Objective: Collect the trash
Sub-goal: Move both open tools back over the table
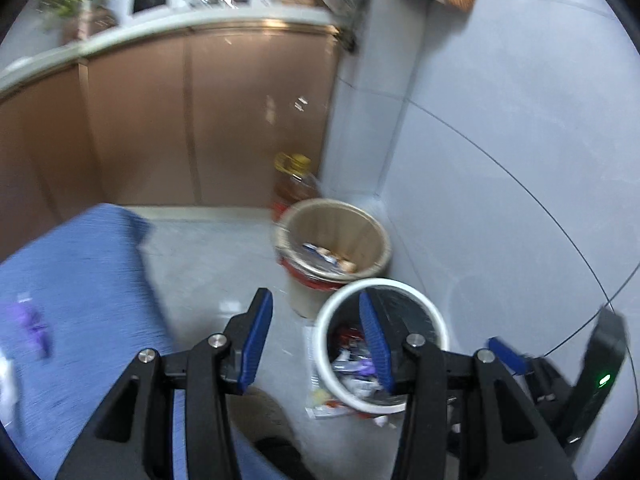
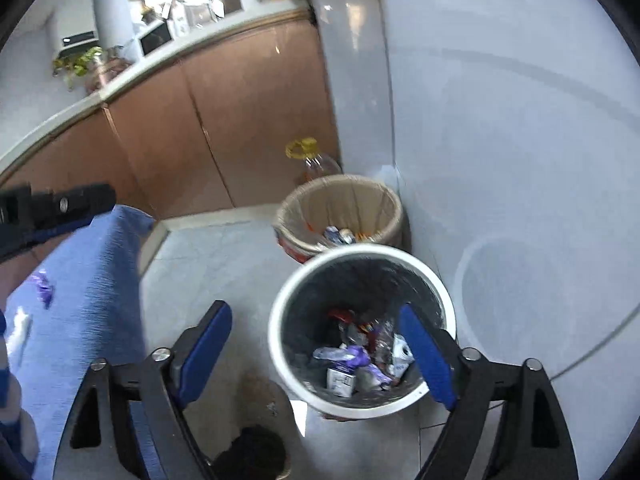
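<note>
A white-rimmed bin (image 1: 420,300) (image 2: 288,292) with a dark liner stands on the floor by the wall, holding several wrappers, a purple scrap (image 2: 360,358) and a small carton. My left gripper (image 1: 316,320) is open and empty above its left rim. My right gripper (image 2: 316,344) is open and empty above the bin. A purple wrapper (image 1: 32,326) (image 2: 44,288) and a white scrap (image 2: 22,330) lie on the blue-clothed table (image 1: 88,280) (image 2: 92,280) at the left.
A beige bin (image 1: 360,220) (image 2: 376,196) with trash stands behind the white one, an oil bottle (image 1: 294,180) (image 2: 316,162) behind it. Brown cabinets (image 1: 160,120) line the back. The wall is at the right. Papers (image 1: 320,404) lie on the floor.
</note>
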A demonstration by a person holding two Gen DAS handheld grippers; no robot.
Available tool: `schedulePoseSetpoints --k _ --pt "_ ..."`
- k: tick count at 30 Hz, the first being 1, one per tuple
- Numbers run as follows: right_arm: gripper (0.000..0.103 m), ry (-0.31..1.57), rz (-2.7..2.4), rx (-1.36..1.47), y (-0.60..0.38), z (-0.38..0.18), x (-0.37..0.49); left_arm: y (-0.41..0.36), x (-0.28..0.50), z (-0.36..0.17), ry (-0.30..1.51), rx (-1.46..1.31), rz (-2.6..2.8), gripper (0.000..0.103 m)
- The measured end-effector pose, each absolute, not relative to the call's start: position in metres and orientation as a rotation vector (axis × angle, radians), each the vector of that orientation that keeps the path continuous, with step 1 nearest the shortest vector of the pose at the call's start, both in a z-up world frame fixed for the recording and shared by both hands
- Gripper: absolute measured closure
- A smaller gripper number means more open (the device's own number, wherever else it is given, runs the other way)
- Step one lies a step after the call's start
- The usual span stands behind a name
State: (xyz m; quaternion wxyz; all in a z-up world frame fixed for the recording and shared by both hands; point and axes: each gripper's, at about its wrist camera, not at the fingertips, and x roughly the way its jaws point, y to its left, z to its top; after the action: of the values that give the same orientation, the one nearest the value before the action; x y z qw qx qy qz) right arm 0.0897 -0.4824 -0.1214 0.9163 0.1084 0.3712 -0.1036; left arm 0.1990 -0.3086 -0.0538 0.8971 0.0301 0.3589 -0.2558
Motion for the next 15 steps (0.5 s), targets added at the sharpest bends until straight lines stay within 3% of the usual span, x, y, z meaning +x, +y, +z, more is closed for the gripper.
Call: schedulePoseSetpoints --k 5,12,13,15 --pt "0.003 0.700 -0.163 0.173 -0.439 -0.083 0.069 -0.251 0.157 -0.030 0.684 0.072 -0.436 0.060" --pt "0.000 0.625 -0.074 0.091 -0.378 -0.038 0.044 -0.171 0.102 -0.001 0.577 0.054 -0.309 0.059" --pt "0.000 0.616 -0.058 0.079 -0.369 -0.032 0.041 -0.158 0.091 0.004 0.563 0.050 -0.284 0.058" --pt "0.000 0.598 -0.035 0.053 -0.353 -0.024 0.035 -0.138 0.077 0.008 0.537 0.047 -0.234 0.045"
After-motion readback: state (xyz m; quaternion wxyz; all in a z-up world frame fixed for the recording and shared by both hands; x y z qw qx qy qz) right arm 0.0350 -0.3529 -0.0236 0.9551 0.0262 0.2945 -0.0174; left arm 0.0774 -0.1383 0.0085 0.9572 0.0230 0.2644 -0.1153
